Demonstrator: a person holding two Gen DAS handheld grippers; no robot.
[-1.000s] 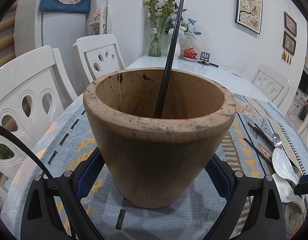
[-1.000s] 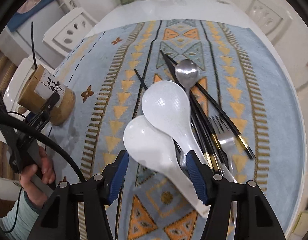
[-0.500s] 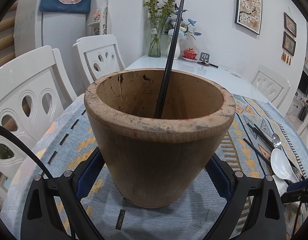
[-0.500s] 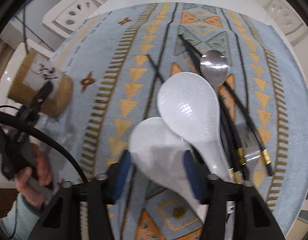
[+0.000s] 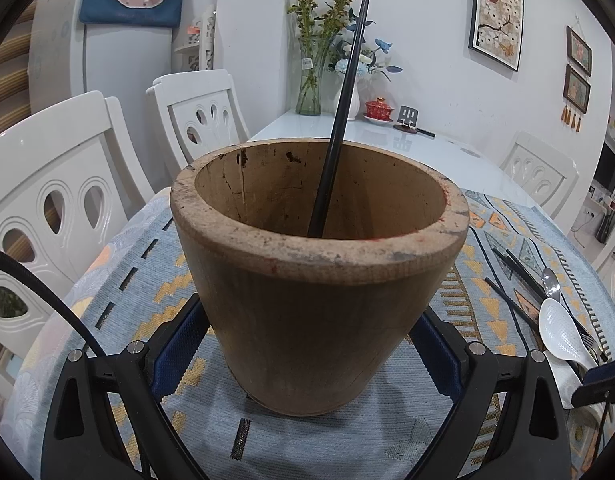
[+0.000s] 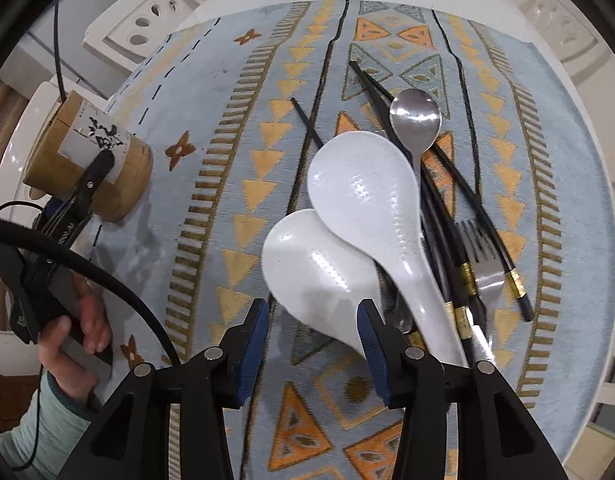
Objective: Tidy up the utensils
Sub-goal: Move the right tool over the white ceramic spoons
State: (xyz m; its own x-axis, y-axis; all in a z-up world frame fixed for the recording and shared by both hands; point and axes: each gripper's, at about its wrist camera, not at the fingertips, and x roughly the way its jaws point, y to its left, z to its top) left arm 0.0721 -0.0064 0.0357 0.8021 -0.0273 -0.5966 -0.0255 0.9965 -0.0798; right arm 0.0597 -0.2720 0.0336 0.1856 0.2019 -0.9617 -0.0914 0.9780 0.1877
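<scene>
My left gripper [image 5: 307,320] is shut on a wooden cup [image 5: 315,240] that stands on the patterned cloth; one black chopstick [image 5: 343,112] leans inside it. The right wrist view shows that cup [image 6: 135,176] at far left. My right gripper [image 6: 311,312] points down at a heap of utensils. Its jaws have just been closing, and its pads now press on the bowl of the nearer white spoon [image 6: 319,272]. A second white spoon [image 6: 363,192] overlaps it. Beside them lie a metal spoon [image 6: 415,116], a fork [image 6: 479,248] and several black chopsticks [image 6: 447,168].
The blue and orange tablecloth [image 6: 235,128] covers the near end of a white table [image 5: 427,152]. White chairs [image 5: 59,200] stand close on the left. A vase of flowers [image 5: 307,80] and a red cup [image 5: 379,108] stand at the table's far end. A person's hand [image 6: 75,320] holds the left gripper.
The right gripper's jaws have narrowed onto the nearer white spoon, and its view has tipped further down over the heap. The left gripper and the cup have not moved.
</scene>
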